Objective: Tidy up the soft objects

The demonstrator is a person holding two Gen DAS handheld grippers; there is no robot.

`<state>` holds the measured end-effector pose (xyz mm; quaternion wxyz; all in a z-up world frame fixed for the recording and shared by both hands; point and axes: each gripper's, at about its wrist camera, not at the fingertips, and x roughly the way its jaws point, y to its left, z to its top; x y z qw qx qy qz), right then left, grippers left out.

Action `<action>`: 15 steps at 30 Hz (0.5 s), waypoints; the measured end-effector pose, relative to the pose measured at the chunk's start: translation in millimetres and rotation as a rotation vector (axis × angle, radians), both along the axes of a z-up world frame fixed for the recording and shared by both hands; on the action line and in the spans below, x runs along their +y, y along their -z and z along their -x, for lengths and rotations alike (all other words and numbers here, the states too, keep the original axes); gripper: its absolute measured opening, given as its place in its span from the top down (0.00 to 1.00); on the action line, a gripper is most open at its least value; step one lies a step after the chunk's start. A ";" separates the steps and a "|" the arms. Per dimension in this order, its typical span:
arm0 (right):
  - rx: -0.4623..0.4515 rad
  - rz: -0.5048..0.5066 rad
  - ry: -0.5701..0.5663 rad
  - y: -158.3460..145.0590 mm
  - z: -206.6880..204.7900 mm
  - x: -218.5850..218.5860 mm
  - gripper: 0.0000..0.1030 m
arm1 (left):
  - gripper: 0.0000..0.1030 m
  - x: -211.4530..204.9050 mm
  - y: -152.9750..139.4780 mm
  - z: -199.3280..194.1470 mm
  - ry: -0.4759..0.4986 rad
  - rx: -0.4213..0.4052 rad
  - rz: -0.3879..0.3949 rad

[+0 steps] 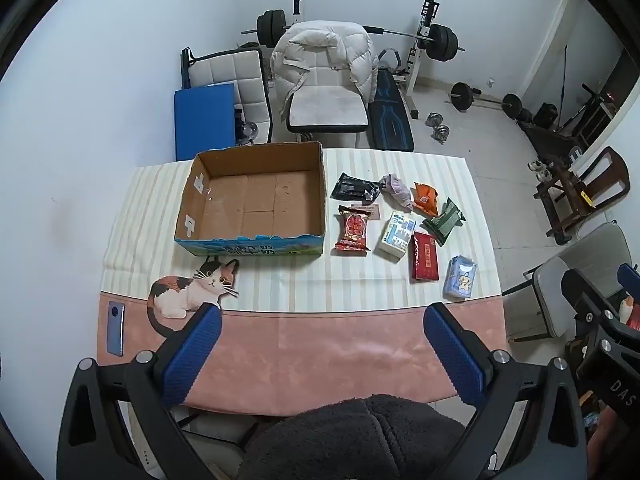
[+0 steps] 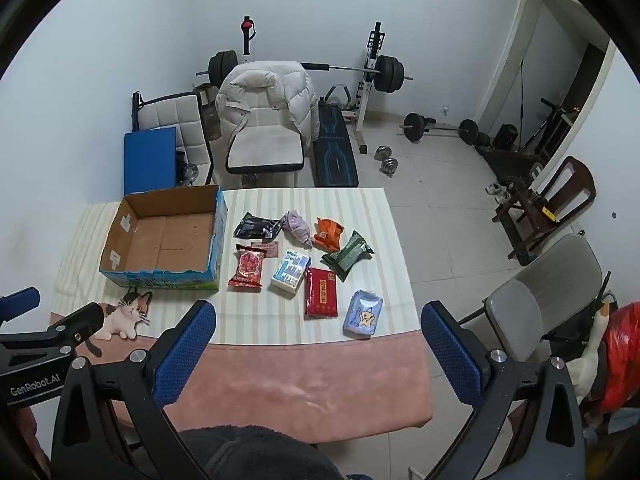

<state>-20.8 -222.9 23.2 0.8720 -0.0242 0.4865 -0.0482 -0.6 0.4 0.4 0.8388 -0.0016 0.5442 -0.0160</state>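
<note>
Starting well means choosing one near packet, since both the left tool [image 1: 320, 356] and right tool [image 2: 316, 352] hang wide and empty above the desk [image 2: 280, 384]. The soft packets, like the blue pouch [image 2: 363, 319], lie centre-frame, right of the empty cardboard box [image 2: 160, 276]; I would descend squarely across its narrow width.

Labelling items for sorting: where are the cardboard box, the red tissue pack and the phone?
cardboard box [image 1: 256, 200]: left wrist view, bare inside floor.
red tissue pack [image 2: 321, 293]: right wrist view, top face.
phone [image 1: 115, 329]: left wrist view, back.
</note>
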 end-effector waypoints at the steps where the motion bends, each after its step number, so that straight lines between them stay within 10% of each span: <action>1: -0.011 0.021 -0.002 -0.1 0.2 0.8 0.00 | 0.00 -0.1 -0.4 0.7 0.001 -0.002 0.001; 15: -0.011 0.029 0.001 -1.7 -0.7 6.1 0.00 | 0.00 3.1 -3.3 -4.2 -0.007 -0.015 0.003</action>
